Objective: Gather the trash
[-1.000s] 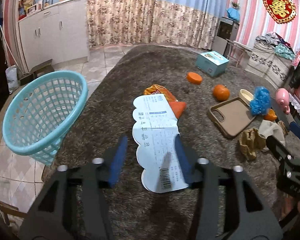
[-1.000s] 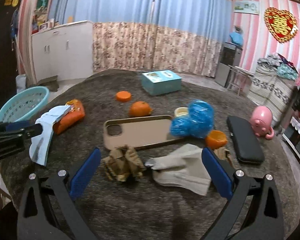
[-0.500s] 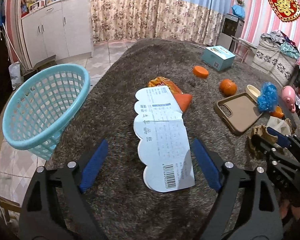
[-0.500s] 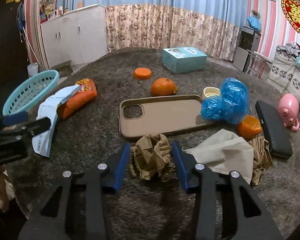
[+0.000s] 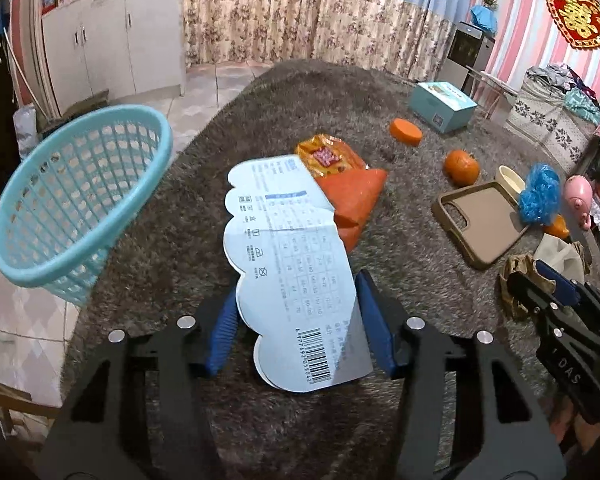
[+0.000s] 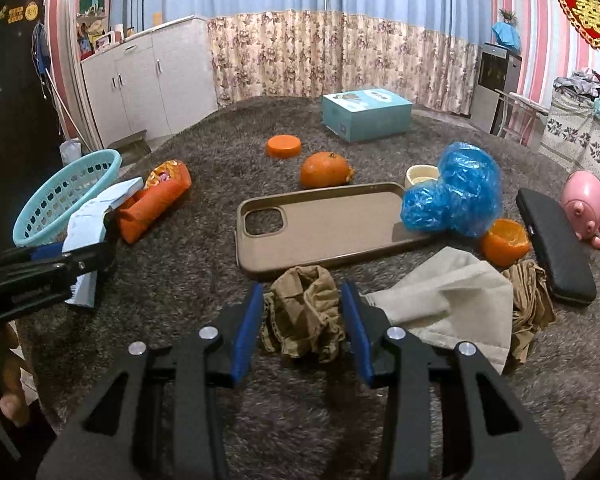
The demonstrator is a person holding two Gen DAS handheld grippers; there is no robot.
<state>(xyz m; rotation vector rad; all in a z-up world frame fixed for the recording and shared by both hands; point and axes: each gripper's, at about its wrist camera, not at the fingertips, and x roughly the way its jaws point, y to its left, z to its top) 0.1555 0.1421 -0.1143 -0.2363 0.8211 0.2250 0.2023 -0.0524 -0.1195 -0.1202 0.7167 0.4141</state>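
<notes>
A light blue paper package with a barcode lies on the grey shaggy table cover, its near end between the blue pads of my left gripper, which is closed on its sides. In the right wrist view the package shows at the left in that gripper. My right gripper is shut on a crumpled brown paper wad. The wad also shows in the left wrist view. A turquoise basket stands at the table's left edge.
An orange snack bag lies under the package's far end. A brown phone case, blue plastic bag, beige cloth, orange, orange peel, black case, pink toy and teal box lie around.
My left gripper opened wide half a second ago and has now closed on the blue package's sides. My right gripper moved down and closed on the brown paper wad.
</notes>
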